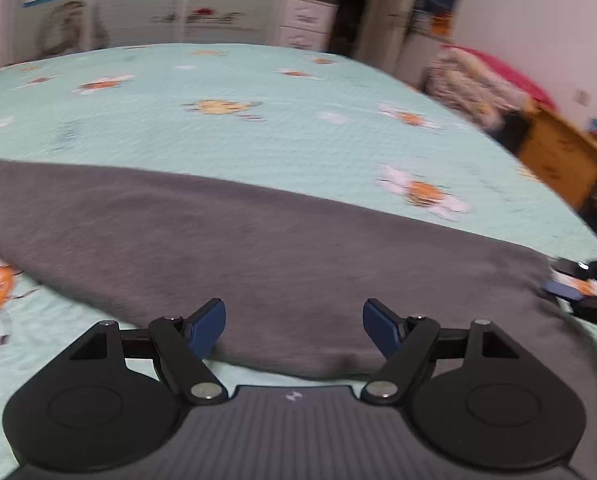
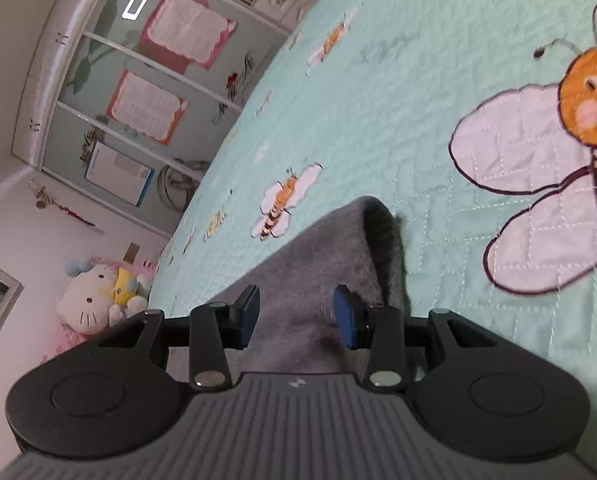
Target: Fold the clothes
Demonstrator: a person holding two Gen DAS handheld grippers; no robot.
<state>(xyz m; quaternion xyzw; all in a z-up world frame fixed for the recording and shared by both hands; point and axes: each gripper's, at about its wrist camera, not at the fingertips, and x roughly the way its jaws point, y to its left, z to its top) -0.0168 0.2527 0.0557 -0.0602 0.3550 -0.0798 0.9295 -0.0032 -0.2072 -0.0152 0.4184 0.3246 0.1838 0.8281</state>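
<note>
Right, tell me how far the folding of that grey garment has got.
Done: the grey fleecy garment lies spread as one long band on the mint quilted bee-print bedspread, possibly already folded once. In hand: nothing is gripped; the left gripper is open over its near edge, and the right gripper is open at one end. Left: grasping the edges and making the remaining folds.

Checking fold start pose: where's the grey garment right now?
The grey garment lies flat on the bee-print bedspread, directly under the open left gripper; in the right wrist view one end sits between the open right gripper.
</note>
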